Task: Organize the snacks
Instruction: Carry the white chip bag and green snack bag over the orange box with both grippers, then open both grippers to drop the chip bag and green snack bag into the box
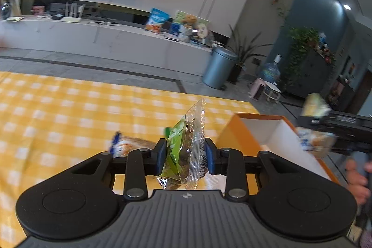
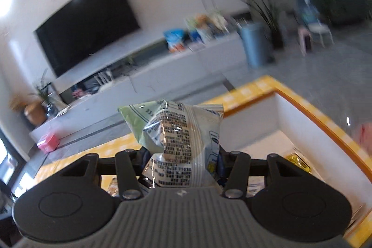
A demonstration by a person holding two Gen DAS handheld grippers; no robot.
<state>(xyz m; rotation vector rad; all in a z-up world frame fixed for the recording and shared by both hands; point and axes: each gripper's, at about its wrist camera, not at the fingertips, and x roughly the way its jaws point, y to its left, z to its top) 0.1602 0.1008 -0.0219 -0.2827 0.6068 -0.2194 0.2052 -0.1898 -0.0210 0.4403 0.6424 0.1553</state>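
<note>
My left gripper (image 1: 186,156) is shut on a green and clear snack packet (image 1: 186,148), held above the yellow checked tablecloth (image 1: 69,108). An orange box with a white inside (image 1: 262,131) stands just to its right. My right gripper (image 2: 181,162) is shut on a pale green and white snack packet (image 2: 176,131) with printed text, held at the left edge of the same box (image 2: 302,127). The right gripper also shows in the left wrist view (image 1: 313,129), blurred, over the box with its packet. A yellow wrapped snack (image 2: 298,160) lies inside the box.
A blue and orange snack packet (image 1: 125,145) lies on the cloth behind my left fingers. Beyond the table are grey floor, a TV bench with snack bags (image 1: 157,20), a grey bin (image 1: 218,66) and plants.
</note>
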